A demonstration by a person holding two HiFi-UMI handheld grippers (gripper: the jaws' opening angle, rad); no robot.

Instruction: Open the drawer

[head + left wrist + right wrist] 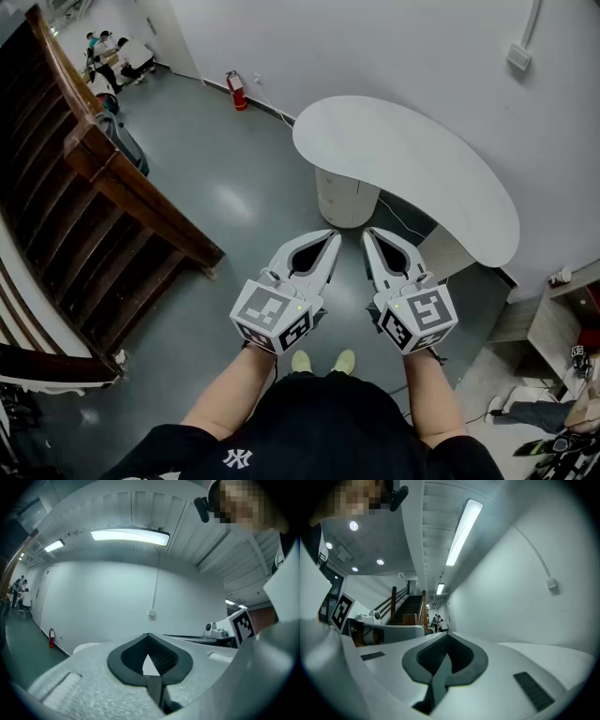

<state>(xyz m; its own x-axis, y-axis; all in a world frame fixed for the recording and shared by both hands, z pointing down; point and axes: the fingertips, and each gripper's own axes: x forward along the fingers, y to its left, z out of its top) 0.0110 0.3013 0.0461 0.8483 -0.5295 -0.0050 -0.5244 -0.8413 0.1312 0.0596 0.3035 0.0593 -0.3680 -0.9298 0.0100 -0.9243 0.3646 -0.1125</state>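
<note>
**Head view:** The only readable print is a white "NY" logo (237, 458) on the person's black shirt. Both forearms reach forward. The left gripper (330, 236) and right gripper (368, 234) are held level, side by side above the grey floor (216, 187), each with one square-marker cube. Both sets of jaws are together with nothing between them. Just beyond them a curved white surface (412, 159) stands on a round white pedestal (345, 197) with one seam across it. Whether that seam marks the drawer cannot be told. One red fire extinguisher (236, 91) stands at the far wall, and a wooden staircase (84, 187) runs along the left.

**Left gripper view:** The left gripper (149, 637) has its jaws meeting at the tips and holds nothing. It faces a white wall with the fire extinguisher (51, 638) at the lower left.

**Right gripper view:** The right gripper (449, 637) likewise has its jaws closed on nothing. The staircase (401, 604) rises behind it.
</note>
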